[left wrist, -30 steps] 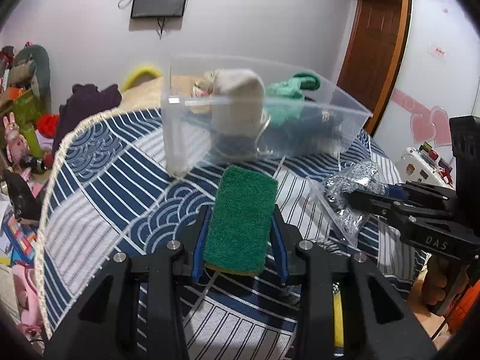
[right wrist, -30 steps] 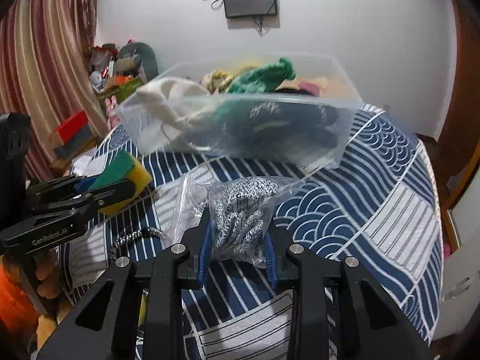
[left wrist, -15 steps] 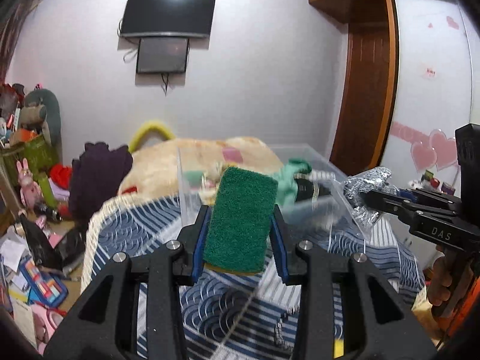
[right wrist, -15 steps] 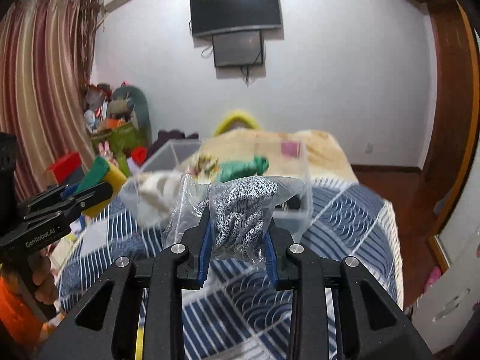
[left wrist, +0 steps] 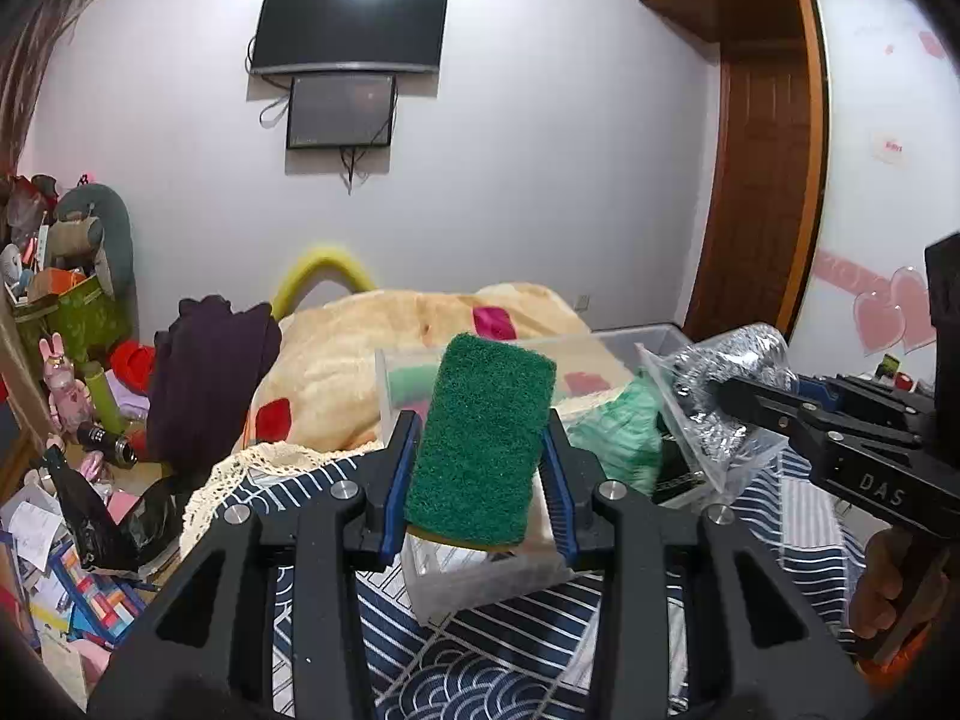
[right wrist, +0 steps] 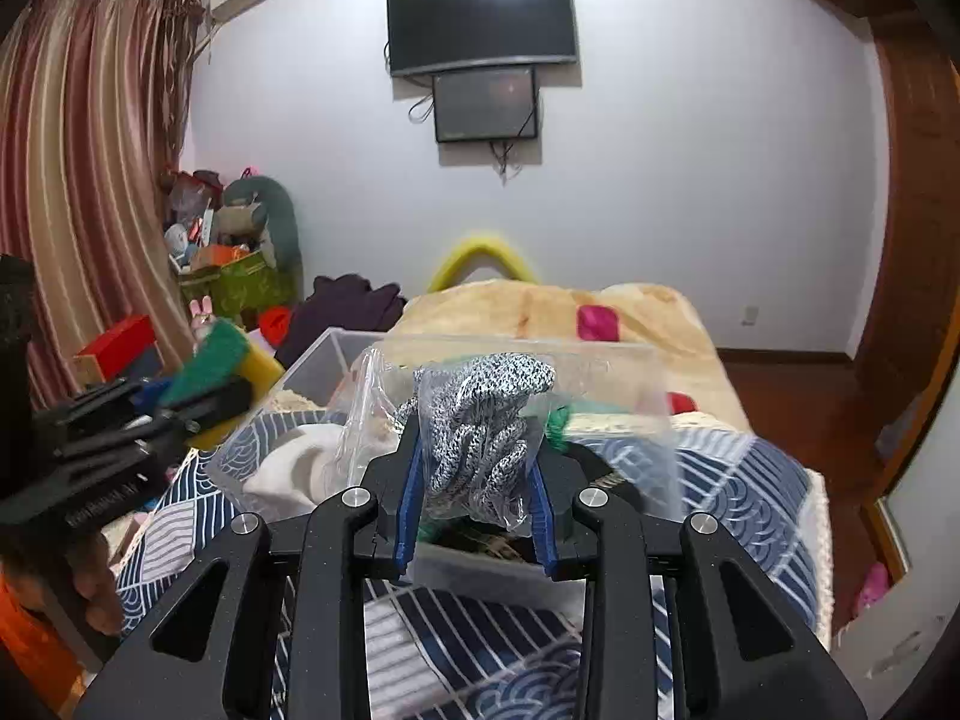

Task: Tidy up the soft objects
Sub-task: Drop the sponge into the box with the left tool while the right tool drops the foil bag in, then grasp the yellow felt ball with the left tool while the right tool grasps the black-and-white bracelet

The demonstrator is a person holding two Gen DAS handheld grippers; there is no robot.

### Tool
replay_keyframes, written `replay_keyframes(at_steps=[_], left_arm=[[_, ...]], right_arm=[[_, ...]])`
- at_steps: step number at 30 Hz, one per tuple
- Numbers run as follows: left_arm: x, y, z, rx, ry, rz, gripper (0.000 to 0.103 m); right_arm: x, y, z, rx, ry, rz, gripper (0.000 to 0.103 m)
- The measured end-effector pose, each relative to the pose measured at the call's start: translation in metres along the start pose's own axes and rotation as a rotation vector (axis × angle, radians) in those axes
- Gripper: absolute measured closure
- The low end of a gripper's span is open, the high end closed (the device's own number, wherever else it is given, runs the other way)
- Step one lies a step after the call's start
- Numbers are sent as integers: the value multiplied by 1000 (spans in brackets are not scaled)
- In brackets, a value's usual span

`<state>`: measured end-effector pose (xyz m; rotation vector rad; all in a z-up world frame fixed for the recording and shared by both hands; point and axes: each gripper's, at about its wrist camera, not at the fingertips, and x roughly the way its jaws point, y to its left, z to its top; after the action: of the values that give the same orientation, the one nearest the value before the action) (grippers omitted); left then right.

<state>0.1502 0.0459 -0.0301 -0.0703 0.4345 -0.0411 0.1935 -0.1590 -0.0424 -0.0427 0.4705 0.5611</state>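
Both soft items ride above the clear bin (right wrist: 624,360), which lies just ahead and below: my left tongs (left wrist: 480,450) clench the upright green sponge (left wrist: 480,438), my right tongs (right wrist: 474,468) clench the bagged glove (right wrist: 480,420), nearer its middle.

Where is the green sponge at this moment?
The sponge is clamped upright in the left gripper, in front of the clear bin. In the right wrist view it shows at far left.

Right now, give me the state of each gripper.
Left gripper: shut on the sponge.
Right gripper: shut on the bagged gloves.
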Motion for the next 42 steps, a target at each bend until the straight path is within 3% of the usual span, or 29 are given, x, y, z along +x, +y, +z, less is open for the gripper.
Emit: replay_keyframes(at_steps=[3, 12, 15, 17, 19, 24, 26, 28, 32, 35, 42], left_arm=[[17, 2, -7, 8, 19, 45, 65], [38, 3, -17, 5, 79, 23, 64], [40, 4, -18, 3, 105, 4, 60], [39, 2, -18, 16, 108, 4, 59], [36, -1, -18, 19, 118, -11, 51], [21, -7, -17, 35, 97, -10, 31], [12, -9, -17, 41, 78, 1, 22], [2, -12, -15, 53, 49, 9, 13], [-15, -18, -16, 77, 17, 9, 3], [-23, -21, -22, 83, 26, 6, 2], [-33, -19, -52, 68, 119, 2, 0]], right_arm=[[14, 3, -1, -1, 25, -2, 75], [42, 9, -12, -19, 119, 9, 73], [43, 8, -14, -31, 133, 4, 69], [43, 8, -14, -38, 147, -3, 54], [41, 5, -13, -29, 151, 3, 42], [26, 4, -9, -43, 126, -19, 36], [15, 5, -9, -67, 102, -33, 22], [0, 5, -10, -90, 64, -54, 16], [-17, 1, -12, -86, 57, -37, 16], [-23, 3, -20, -86, 75, -9, 16], [-15, 15, -63, -96, 210, 38, 16]])
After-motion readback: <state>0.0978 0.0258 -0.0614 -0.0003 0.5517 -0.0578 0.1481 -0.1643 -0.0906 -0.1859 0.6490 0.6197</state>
